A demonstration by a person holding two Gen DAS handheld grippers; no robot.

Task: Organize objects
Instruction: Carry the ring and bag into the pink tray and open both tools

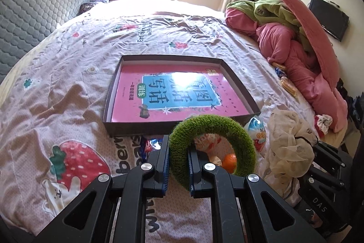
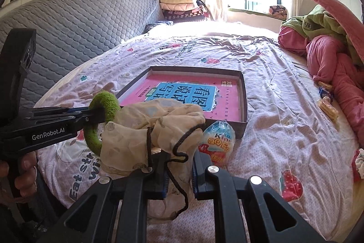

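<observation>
My left gripper (image 1: 178,165) is shut on a fuzzy green ring (image 1: 213,124), held just above the bed near the front edge of a shallow dark box (image 1: 136,128). The box holds a pink book (image 1: 182,95). My right gripper (image 2: 179,171) is shut on a sheer beige drawstring pouch (image 2: 145,126) with a black cord. In the right wrist view the left gripper (image 2: 91,116) and the green ring (image 2: 107,101) show at the left, and the box (image 2: 244,92) lies behind the pouch.
A wrapped egg-shaped sweet (image 1: 258,131) and an orange ball (image 1: 229,161) lie by the box on the strawberry-print bedsheet (image 1: 68,95). Snack packets (image 2: 326,104) and a pile of pink and green bedding (image 2: 329,49) are at the right. A grey headboard (image 2: 68,26) stands at the left.
</observation>
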